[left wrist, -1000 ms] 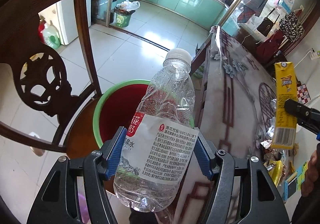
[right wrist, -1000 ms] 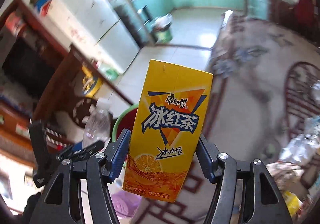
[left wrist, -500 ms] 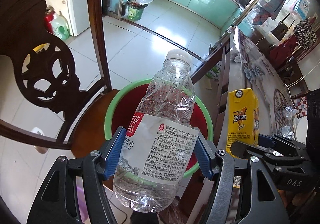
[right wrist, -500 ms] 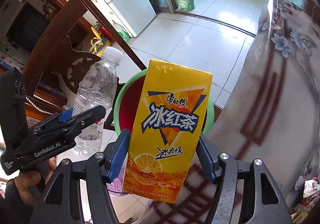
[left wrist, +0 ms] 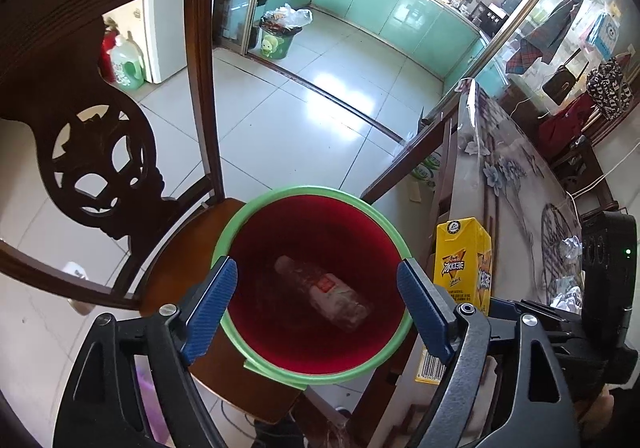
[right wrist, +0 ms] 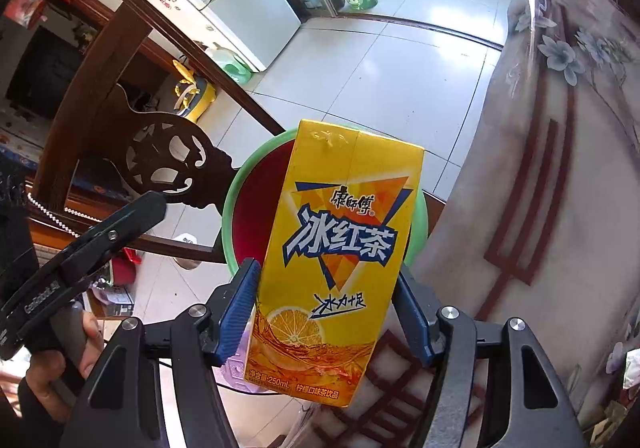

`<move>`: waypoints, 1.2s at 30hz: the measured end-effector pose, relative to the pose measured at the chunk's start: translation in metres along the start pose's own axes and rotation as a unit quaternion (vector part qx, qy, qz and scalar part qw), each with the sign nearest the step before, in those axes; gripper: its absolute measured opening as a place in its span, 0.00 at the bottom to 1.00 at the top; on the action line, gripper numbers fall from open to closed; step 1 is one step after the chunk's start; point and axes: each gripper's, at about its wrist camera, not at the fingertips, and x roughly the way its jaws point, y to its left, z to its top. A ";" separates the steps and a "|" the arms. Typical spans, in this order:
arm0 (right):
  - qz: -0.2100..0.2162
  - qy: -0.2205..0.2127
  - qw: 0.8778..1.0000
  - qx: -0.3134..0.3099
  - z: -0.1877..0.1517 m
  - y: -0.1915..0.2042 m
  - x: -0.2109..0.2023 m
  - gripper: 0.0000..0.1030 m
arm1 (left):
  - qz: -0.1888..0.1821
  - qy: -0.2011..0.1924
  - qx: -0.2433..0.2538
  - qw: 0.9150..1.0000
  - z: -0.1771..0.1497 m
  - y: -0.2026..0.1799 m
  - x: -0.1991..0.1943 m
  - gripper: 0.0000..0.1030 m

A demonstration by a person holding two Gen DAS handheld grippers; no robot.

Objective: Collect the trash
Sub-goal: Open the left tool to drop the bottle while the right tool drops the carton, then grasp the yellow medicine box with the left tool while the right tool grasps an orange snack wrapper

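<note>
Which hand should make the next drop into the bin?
Right. The right gripper holds the carton at the bin; the left gripper is open, its bottle inside.

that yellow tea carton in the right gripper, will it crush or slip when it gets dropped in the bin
The yellow tea carton looks fairly stiff: its flat sides show no denting between the right gripper pads. Its printed surface looks glossy, so it could slide out quickly once the jaws open. It is probably light; whether it is empty cannot be seen. It should land beside the bottle in the red bin.
</note>
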 end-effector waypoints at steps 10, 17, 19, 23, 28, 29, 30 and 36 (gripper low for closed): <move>0.073 -0.020 0.995 0.065 -0.008 -0.020 -0.023 0.76 | 0.000 -0.033 0.009 0.999 -0.016 -0.015 -0.039 0.80; 0.130 -0.118 0.983 0.054 -0.074 -0.029 -0.162 0.76 | -0.033 -0.055 0.082 0.995 -0.040 -0.070 -0.065 0.81; 0.119 -0.144 0.981 0.052 -0.096 -0.043 -0.201 0.76 | -0.051 -0.058 0.107 0.991 -0.052 -0.095 -0.069 0.82; 0.062 -0.189 0.975 0.100 -0.151 -0.107 -0.274 0.76 | -0.095 -0.048 0.149 0.983 -0.079 -0.143 -0.074 0.83; -0.051 -0.173 0.972 0.149 -0.220 -0.192 -0.320 0.76 | -0.141 -0.031 0.211 0.967 -0.116 -0.205 -0.078 0.84; -0.074 -0.155 0.974 0.146 -0.234 -0.203 -0.321 0.76 | -0.148 -0.027 0.223 0.963 -0.123 -0.217 -0.080 0.84; -0.095 -0.137 0.976 0.139 -0.245 -0.212 -0.319 0.76 | -0.156 -0.022 0.236 0.959 -0.131 -0.229 -0.079 0.87; -0.206 -0.008 0.978 -0.031 -0.305 -0.230 -0.256 0.76 | -0.174 0.002 0.323 0.930 -0.181 -0.291 -0.071 0.95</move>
